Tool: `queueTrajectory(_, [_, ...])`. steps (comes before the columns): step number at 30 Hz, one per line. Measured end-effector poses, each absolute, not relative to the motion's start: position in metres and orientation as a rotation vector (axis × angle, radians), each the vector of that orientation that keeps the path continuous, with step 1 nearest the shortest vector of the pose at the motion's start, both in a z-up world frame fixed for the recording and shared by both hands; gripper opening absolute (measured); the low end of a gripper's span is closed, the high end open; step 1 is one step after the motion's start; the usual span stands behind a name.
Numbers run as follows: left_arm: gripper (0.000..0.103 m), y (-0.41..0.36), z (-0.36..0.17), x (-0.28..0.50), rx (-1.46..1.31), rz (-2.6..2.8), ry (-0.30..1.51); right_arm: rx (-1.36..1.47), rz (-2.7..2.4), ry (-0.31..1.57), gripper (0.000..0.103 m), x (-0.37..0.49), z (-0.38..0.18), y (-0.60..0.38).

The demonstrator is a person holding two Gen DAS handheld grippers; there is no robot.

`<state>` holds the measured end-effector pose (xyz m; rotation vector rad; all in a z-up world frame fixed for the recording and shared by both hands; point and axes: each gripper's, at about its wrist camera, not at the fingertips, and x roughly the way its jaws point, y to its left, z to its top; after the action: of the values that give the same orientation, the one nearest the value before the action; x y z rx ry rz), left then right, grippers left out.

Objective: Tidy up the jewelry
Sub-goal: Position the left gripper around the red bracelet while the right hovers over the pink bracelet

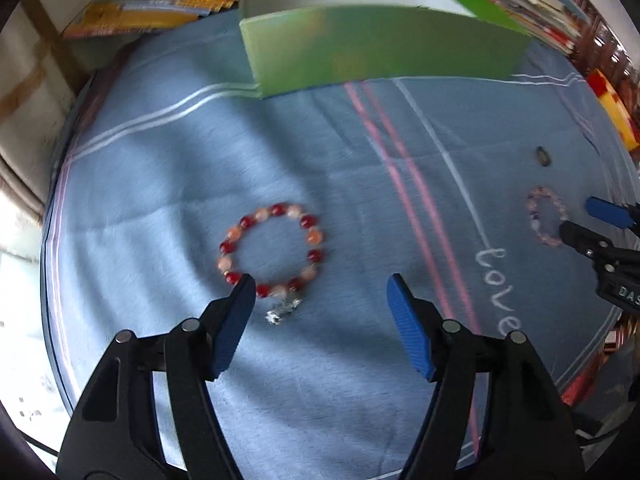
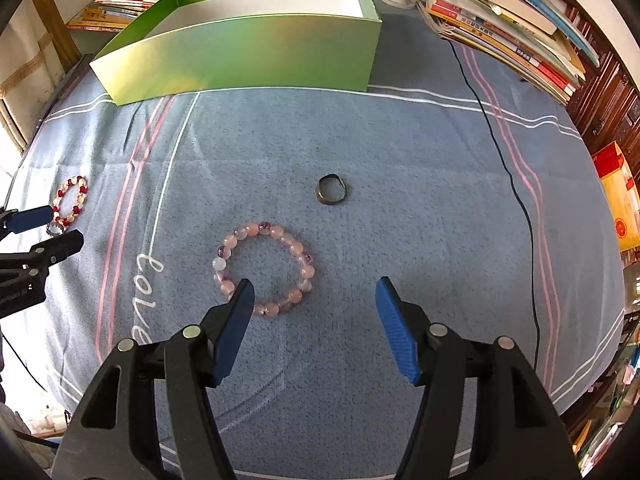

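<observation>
A red and peach bead bracelet (image 1: 272, 254) with a silver charm lies on the blue cloth; it also shows in the right wrist view (image 2: 70, 200). My left gripper (image 1: 320, 284) is open and empty just above it, its left finger over the bracelet's near edge. A pale pink bead bracelet (image 2: 264, 268) lies in front of my right gripper (image 2: 314, 288), which is open and empty, its left finger over the bracelet's near left side. A dark ring (image 2: 331, 189) lies beyond the pink bracelet. An open green box (image 2: 248, 60) stands at the back.
Stacks of books (image 2: 508, 28) line the back right and back left (image 2: 120, 4). A black cable (image 2: 504, 152) runs across the cloth on the right. A red and yellow box (image 2: 618, 196) sits at the right edge. The cloth (image 2: 400, 140) has pink and white stripes.
</observation>
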<state>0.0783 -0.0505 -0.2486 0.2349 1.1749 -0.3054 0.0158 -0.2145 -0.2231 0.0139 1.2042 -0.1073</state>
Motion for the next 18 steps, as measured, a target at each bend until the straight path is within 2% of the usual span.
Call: queueTrajectory(18, [0.071,0.005,-0.242,0.098,0.116,-0.149,1.140,0.026,-0.119,1.223,0.063,0.021,-0.227,-0.217])
